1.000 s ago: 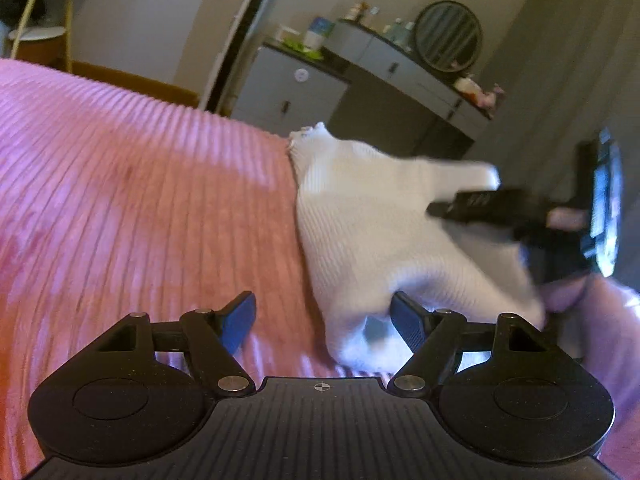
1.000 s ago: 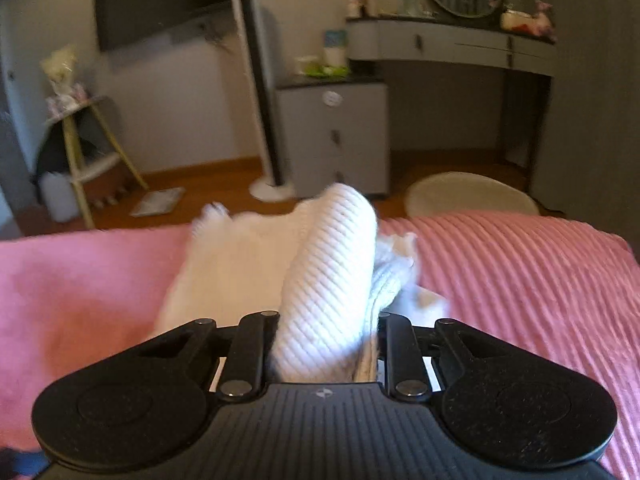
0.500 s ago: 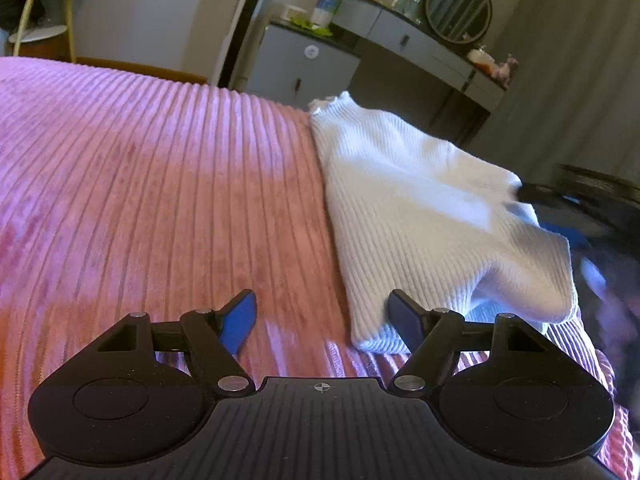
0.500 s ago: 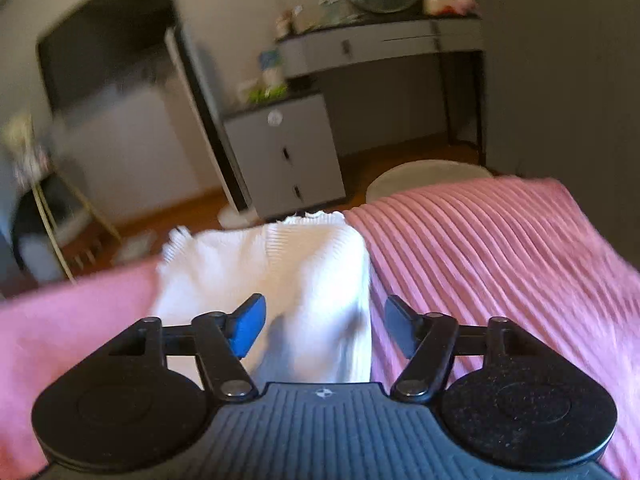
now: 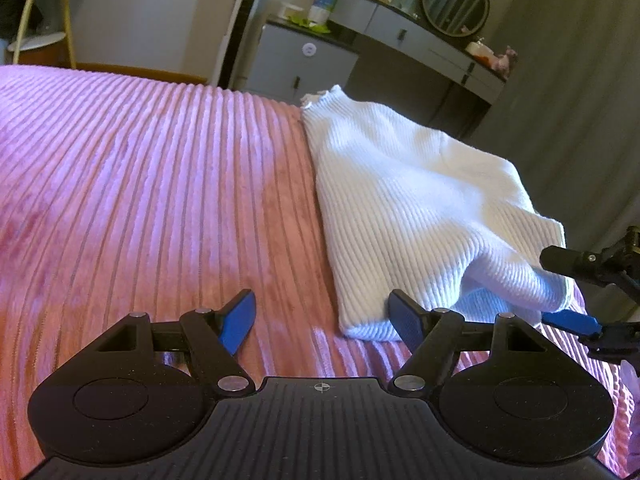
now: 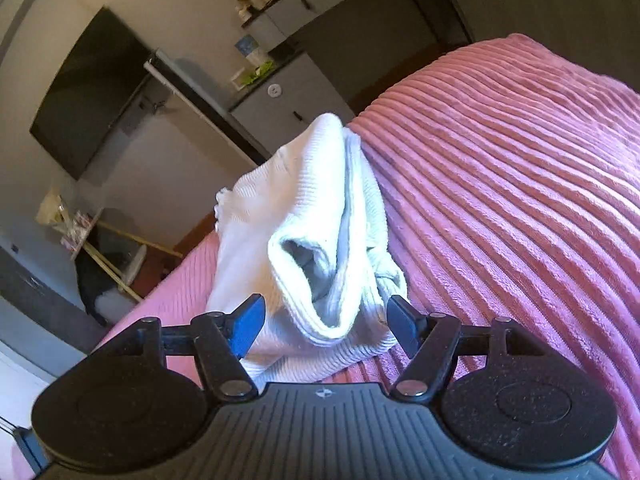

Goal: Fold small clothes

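A white ribbed knit garment [image 5: 420, 208] lies folded on the pink ribbed bedspread [image 5: 140, 180], with a cuff opening [image 6: 304, 256] facing the right wrist camera. My left gripper [image 5: 322, 314] is open low over the bedspread, and its right fingertip [image 5: 404, 316] is at the garment's near corner. My right gripper [image 6: 326, 320] is open; the garment's near end [image 6: 320, 320] lies loose between its fingers, and the pads do not press on it. In the left wrist view the right gripper [image 5: 564, 290] reaches in from the right edge beside the garment.
Beyond the bed's far edge stand a grey cabinet [image 5: 300, 60] and a dressing table with a round mirror [image 5: 456, 0]. A grey curtain [image 5: 580, 100] hangs at the right. A dark screen [image 6: 88, 92] is on the wall. The pink bedspread [image 6: 520, 160] stretches wide on both sides.
The right gripper let go of the bunched white knit, opened, rolled and drew back towards the right. The garment now lies flat and folded. The left gripper hardly moved.
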Demonstrator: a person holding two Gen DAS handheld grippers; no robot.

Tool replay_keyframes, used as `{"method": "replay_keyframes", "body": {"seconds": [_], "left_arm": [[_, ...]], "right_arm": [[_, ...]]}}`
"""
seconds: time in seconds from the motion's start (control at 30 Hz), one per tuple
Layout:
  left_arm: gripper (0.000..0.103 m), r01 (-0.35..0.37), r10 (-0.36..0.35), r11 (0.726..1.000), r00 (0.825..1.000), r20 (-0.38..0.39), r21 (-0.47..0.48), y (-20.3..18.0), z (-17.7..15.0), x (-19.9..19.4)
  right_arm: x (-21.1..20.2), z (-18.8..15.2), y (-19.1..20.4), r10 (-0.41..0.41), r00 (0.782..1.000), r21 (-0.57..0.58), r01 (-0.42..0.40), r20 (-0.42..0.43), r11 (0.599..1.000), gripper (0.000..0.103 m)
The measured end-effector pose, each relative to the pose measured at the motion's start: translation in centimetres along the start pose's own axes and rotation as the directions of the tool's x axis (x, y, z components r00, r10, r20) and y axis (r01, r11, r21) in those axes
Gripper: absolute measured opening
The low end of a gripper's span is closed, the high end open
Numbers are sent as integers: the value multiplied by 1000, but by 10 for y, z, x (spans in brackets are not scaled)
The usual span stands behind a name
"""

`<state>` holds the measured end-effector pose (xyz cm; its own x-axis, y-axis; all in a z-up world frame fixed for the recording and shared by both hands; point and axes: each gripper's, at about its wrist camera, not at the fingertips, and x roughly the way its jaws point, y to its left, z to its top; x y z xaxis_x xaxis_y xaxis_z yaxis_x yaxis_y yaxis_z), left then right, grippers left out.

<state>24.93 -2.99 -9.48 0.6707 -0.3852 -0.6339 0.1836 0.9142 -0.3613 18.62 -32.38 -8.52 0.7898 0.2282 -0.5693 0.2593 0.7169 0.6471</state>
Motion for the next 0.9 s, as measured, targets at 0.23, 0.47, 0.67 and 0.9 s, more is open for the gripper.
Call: {"method": "replay_keyframes", "body": {"seconds": [0.23,0.47,0.67,0.9], "left_arm": [[77,78,-78,997,997,-22,0,-5,2,-2],[77,83,-85,988,996,10,131,-25,-3,-1],[60,38,-38,999,999,13,33,-9,-1,8],[63,43,-44,999,999,-9,-21,0,3,7]], "right_arm": [[20,1,-5,71,997,84,-68,-31,994,45],[14,0,15,88,992,-59,-82,90,995,13],[14,-4,-6,87,989,-41,-83,116,996,13],[41,-12,-25,-48,998,-86,51,38,995,13]]}}
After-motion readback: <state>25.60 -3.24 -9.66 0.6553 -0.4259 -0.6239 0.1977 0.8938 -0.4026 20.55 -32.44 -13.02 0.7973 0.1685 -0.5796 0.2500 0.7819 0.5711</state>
